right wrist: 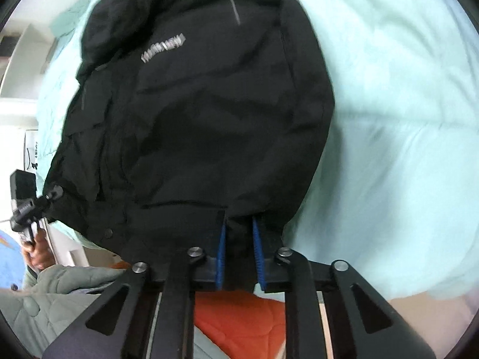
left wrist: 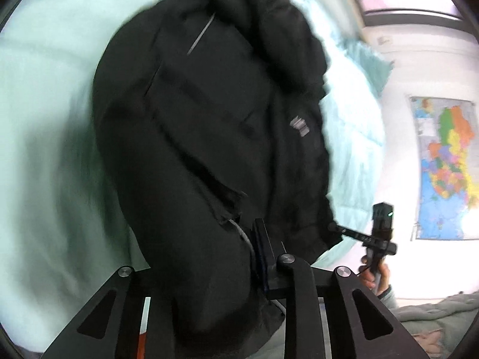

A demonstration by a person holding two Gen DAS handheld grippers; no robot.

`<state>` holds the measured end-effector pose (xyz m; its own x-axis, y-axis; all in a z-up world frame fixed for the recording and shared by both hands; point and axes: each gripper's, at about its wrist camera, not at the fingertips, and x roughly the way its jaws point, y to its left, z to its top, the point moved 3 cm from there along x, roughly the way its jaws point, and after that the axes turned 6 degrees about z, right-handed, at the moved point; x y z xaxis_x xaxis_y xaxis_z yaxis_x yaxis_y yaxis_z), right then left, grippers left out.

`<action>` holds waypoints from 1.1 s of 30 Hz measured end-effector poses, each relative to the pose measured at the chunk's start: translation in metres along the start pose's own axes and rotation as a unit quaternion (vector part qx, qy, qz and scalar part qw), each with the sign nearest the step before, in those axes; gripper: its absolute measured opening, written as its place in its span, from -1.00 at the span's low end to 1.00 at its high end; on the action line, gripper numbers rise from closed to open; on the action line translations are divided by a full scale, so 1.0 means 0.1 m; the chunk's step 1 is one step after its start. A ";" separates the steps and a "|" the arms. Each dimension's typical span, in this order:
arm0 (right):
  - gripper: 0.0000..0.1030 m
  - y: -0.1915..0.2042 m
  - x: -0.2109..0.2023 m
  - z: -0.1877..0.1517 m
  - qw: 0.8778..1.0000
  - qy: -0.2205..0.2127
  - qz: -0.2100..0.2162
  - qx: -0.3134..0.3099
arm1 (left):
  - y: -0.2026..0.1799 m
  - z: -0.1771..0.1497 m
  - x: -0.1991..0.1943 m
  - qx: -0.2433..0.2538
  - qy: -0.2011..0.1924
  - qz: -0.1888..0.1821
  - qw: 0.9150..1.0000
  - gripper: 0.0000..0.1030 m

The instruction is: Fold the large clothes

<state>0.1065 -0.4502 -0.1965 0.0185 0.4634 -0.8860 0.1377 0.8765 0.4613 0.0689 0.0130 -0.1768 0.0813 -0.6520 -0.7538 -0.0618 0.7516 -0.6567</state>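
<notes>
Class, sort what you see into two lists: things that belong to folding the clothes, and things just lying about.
Job: black jacket; right gripper; left gripper; light green bedding.
Lying about: wall map; orange garment; grey-green quilted garment.

The place looked like a bedroom in a home. A wide bed (left wrist: 45, 119) filled most of both views, covered with a pale mint green sheet (right wrist: 404, 104). A big colored map (left wrist: 446, 164) hung on the white wall (left wrist: 398, 68) beside the bed. A soft grey quilted blanket (right wrist: 45, 293) and an orange padded one (right wrist: 242, 320) lay bunched at the near edge.
</notes>
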 end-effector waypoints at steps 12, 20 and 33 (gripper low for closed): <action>-0.76 0.25 -0.97 0.80 0.993 -0.110 0.043 -0.019 | -0.73 0.87 -0.69 0.058 -0.109 -0.064 0.990 -0.56; 0.53 -0.16 -0.67 0.71 0.998 -0.051 -0.002 0.025 | -0.66 1.12 -0.48 0.056 -0.075 -0.066 0.993 -0.56; 0.46 -0.82 0.32 -0.18 0.982 0.043 0.083 0.165 | -0.57 1.14 -0.23 0.051 -0.021 -0.047 0.997 -0.56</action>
<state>0.0782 -0.5050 -0.2613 -0.0137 0.6179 -0.7861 0.4541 0.7043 0.5456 0.1843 -0.0036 -0.1195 0.1246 -0.7168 -0.6860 0.0493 0.6950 -0.7173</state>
